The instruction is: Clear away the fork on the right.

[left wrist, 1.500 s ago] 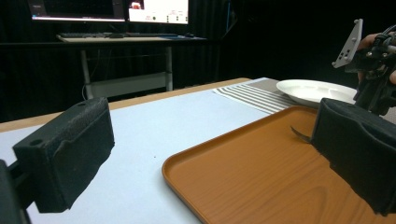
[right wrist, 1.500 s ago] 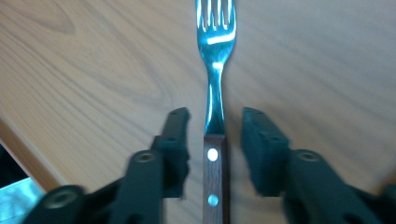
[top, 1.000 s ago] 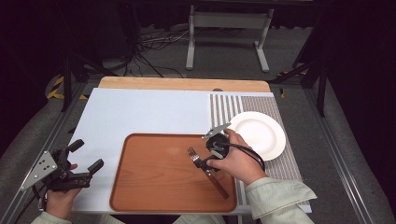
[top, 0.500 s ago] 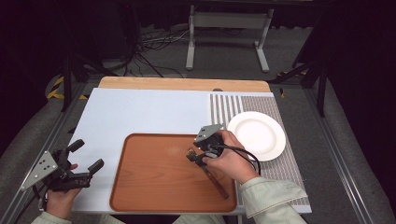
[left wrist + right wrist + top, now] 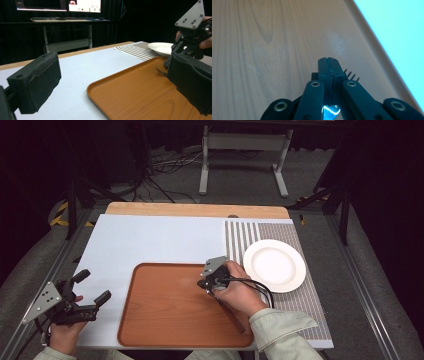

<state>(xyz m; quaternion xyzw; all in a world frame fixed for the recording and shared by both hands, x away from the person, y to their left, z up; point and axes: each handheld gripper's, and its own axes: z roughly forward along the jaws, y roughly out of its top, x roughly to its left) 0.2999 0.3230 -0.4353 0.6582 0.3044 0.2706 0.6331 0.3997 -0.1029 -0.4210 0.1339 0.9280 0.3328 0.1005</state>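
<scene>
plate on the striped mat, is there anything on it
No, the white plate on the striped mat lies bare in the high view, with nothing on it.

Open mat (image 5: 150, 240) left of plate (image 5: 274, 265)

In the high view the right hand (image 5: 239, 292) covers most of the fork (image 5: 236, 316), so just its dark handle shows, running toward the tray's (image 5: 165, 320) near right corner. In the right gripper view the shut jaws hide the fork's neck, and 4 tine tips (image 5: 351, 74) stick out beside them. In the left gripper view the picture's right edge cuts off the plate (image 5: 161, 47), and the fork end there is too small to make out.
</scene>
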